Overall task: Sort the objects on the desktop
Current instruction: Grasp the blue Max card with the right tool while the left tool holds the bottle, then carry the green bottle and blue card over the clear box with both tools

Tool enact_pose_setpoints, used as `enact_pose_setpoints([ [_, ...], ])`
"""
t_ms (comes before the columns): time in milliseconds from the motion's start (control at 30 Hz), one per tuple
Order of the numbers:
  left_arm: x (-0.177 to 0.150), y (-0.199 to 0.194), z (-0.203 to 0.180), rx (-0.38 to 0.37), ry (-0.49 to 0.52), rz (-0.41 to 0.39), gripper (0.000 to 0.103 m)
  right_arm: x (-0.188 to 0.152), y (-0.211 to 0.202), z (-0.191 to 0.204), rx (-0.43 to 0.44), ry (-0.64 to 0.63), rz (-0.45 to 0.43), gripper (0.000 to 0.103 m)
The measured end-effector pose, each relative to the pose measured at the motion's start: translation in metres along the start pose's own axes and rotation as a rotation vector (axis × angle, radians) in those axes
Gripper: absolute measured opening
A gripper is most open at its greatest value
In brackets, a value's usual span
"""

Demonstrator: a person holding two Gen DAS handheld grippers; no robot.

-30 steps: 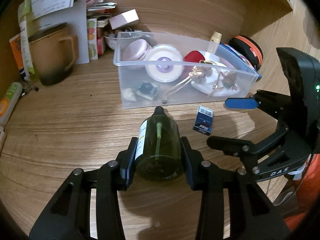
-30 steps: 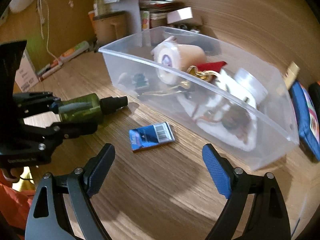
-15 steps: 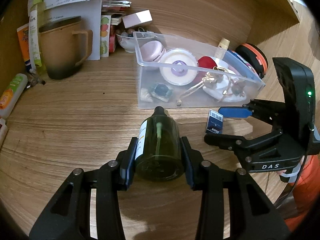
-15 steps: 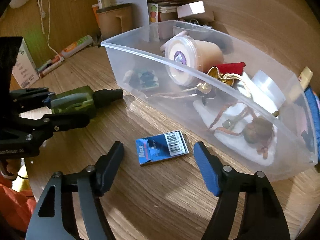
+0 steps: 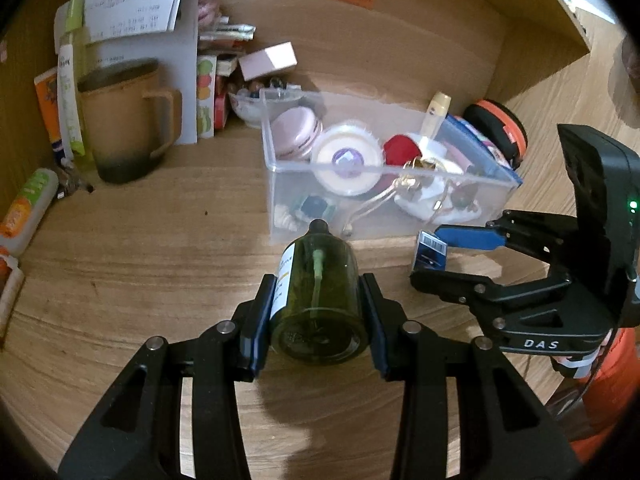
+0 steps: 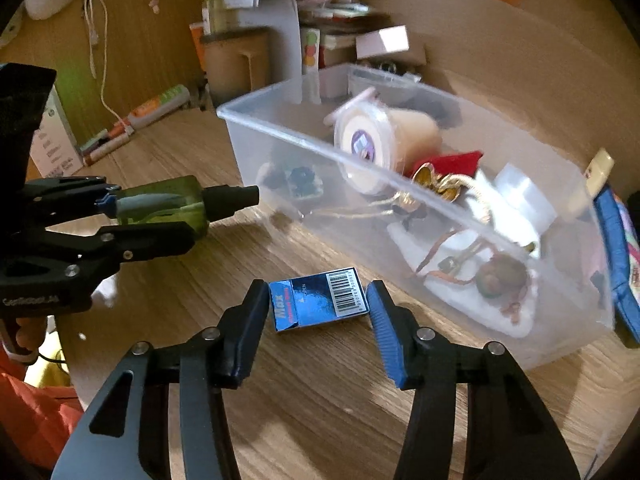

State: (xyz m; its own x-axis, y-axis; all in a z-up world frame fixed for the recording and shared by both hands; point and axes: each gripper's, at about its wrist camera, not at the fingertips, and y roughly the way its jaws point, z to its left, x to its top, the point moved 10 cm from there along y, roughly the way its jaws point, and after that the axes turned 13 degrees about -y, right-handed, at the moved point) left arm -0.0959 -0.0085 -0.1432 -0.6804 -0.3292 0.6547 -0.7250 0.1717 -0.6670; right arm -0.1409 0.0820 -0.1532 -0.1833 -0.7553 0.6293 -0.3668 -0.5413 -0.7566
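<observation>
Closing in since a second ago, my right tongs, apart, straddle the blue Max box lengthwise on the table, nearer than my left tongs clamped on the green bottle.

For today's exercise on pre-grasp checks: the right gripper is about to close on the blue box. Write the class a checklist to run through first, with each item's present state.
1. Blue staple box lies between the right gripper jaws: ok.
2. Right jaws open wider than the box: ok.
3. Box lies flat on the desk, outside the clear bin: ok.
4. Jaws low enough to catch the box's sides: cannot tell.
5. Left gripper holds the green bottle securely: ok.
6. Bottle clear of the right gripper's path: ok.
</observation>
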Motion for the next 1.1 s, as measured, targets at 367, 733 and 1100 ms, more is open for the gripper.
enact_pose_setpoints([
  [367, 0.027, -0.025, -0.014, -0.036, -0.009, -0.074, 0.04, 0.011, -0.036, -0.008, -0.078, -0.021, -0.07, 0.047],
  [733, 0.042, -0.048, -0.027, -0.051, 0.01, -0.135, 0.04, 0.021, -0.062, -0.019, -0.098, 0.018, -0.154, 0.047],
  [1100, 0.059, -0.065, -0.04, -0.077, 0.019, -0.177, 0.04, 0.034, -0.104, -0.051, -0.152, 0.079, -0.253, 0.047],
])
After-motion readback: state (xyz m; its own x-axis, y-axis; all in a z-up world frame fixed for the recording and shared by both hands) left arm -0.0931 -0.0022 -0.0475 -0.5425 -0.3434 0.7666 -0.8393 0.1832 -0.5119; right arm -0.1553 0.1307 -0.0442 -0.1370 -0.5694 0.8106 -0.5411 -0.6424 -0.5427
